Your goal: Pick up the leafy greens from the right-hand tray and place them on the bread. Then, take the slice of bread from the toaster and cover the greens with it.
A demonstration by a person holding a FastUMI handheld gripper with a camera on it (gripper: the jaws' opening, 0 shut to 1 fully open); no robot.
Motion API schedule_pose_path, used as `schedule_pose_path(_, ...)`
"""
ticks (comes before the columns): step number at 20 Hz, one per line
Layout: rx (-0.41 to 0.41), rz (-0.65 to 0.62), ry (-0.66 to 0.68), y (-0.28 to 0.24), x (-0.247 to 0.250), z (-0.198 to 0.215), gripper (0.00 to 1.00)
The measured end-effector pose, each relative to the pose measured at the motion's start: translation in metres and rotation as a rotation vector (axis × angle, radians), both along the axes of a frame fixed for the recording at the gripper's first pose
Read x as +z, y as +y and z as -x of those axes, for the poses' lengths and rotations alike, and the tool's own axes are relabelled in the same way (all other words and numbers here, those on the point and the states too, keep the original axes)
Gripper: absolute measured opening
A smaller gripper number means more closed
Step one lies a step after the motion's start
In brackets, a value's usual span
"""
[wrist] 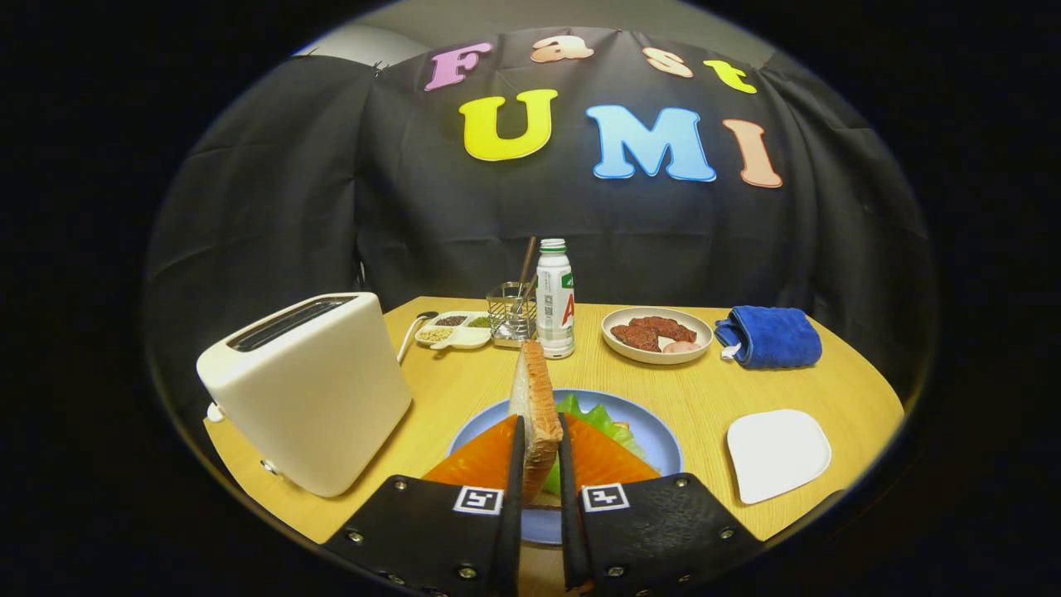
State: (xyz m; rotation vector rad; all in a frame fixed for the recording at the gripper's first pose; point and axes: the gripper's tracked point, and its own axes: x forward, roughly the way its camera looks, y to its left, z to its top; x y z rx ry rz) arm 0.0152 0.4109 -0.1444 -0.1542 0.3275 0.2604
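- The tongs (540,452) are clenched on a slice of bread (537,406); both fingers press its flat sides & it stands up on its edge
- The bread is held right over a blue plate (659,439) on the wooden worktop (713,385)
- On the plate, just under the bread, are leafy greens (601,421). Orange stuff shows on both sides of the fingers; can't tell what it is
- A white toaster (307,390) stands left of the plate, near it but not touching. Its slot on top looks dark inside
- A small white tray (777,454) sits to the right of the plate w/ nothing on it
- Further back: a round plate w/ brown meat (656,334), and a rolled blue towel (771,336) just beside it on the right
- Behind the bread is a white bottle (554,300) w/ a green cap, next to a wire holder (510,313) w/ a stick in it
- Left of that, a white dish w/ little seed spots (454,330)
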Motion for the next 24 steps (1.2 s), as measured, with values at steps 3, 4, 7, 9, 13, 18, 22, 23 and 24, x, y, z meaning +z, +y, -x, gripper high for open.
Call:
schedule_pose_path(3,-0.018,0.017,0.015,-0.017,-0.005,-0.007,0.32)
schedule_pose_path(4,-0.015,0.006,0.023,-0.018,-0.006,-0.008,0.33)
schedule_pose_path(7,-0.016,0.003,0.034,-0.028,-0.006,-0.010,0.35)
schedule_pose_path(9,-0.012,0.013,0.043,-0.032,-0.008,-0.011,0.36)
schedule_pose_path(13,-0.029,0.059,0.037,-0.046,-0.009,-0.014,0.49)
schedule_pose_path(18,-0.047,0.030,0.011,-0.065,0.003,-0.016,0.50)
schedule_pose_path(22,-0.040,0.043,-0.077,-0.093,0.028,-0.017,0.50)
schedule_pose_path(23,-0.040,0.040,-0.103,-0.104,0.035,-0.014,0.50)
schedule_pose_path(24,-0.036,0.029,-0.130,-0.113,0.042,-0.013,0.50)
